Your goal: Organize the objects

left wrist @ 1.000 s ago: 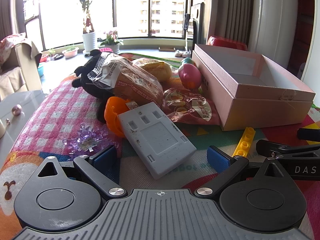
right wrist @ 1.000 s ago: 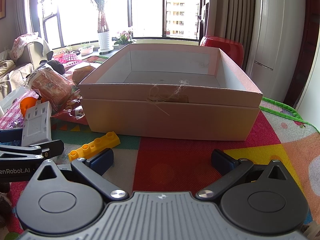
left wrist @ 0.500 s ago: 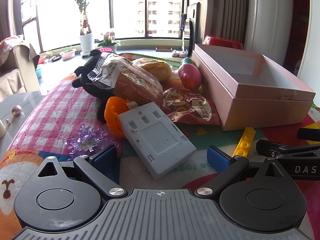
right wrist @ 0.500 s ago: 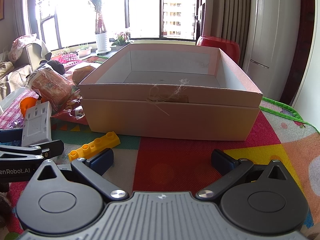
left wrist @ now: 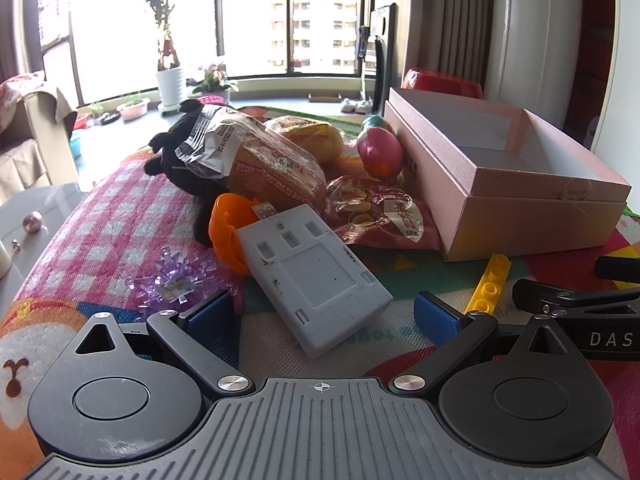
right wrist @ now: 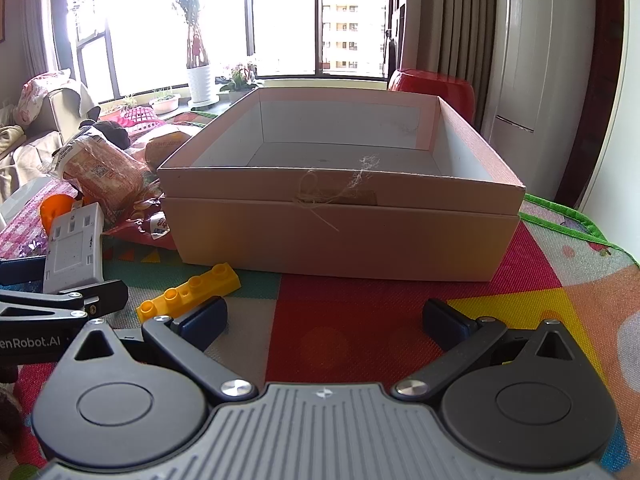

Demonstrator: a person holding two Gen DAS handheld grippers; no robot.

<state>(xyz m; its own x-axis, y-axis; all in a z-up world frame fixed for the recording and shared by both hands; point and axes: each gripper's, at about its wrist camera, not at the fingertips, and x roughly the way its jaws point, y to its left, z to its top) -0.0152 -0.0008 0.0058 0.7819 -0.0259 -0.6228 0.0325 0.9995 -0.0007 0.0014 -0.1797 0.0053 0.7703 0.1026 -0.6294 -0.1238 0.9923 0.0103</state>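
Note:
An open pink box (right wrist: 344,184) stands empty on the colourful mat; it also shows in the left wrist view (left wrist: 504,184). My left gripper (left wrist: 320,316) is open, its jaws on either side of the near end of a grey plastic block (left wrist: 312,276). Behind the block lie an orange toy (left wrist: 226,232), a bagged bread loaf (left wrist: 256,164), a red snack bag (left wrist: 380,212), a pink egg (left wrist: 380,152) and a black plush (left wrist: 180,148). A yellow brick (right wrist: 190,286) lies just ahead of my open, empty right gripper (right wrist: 324,316).
A purple crystal toy (left wrist: 176,280) lies left of the grey block. The yellow brick shows by the box in the left wrist view (left wrist: 490,284). A red stool (right wrist: 432,84) stands behind the box. A sofa (left wrist: 28,140) and a glass table (left wrist: 28,216) are to the left.
The left camera has shifted slightly, so the scene sits a little lower and to the right. Both grippers stay open and no object has moved.

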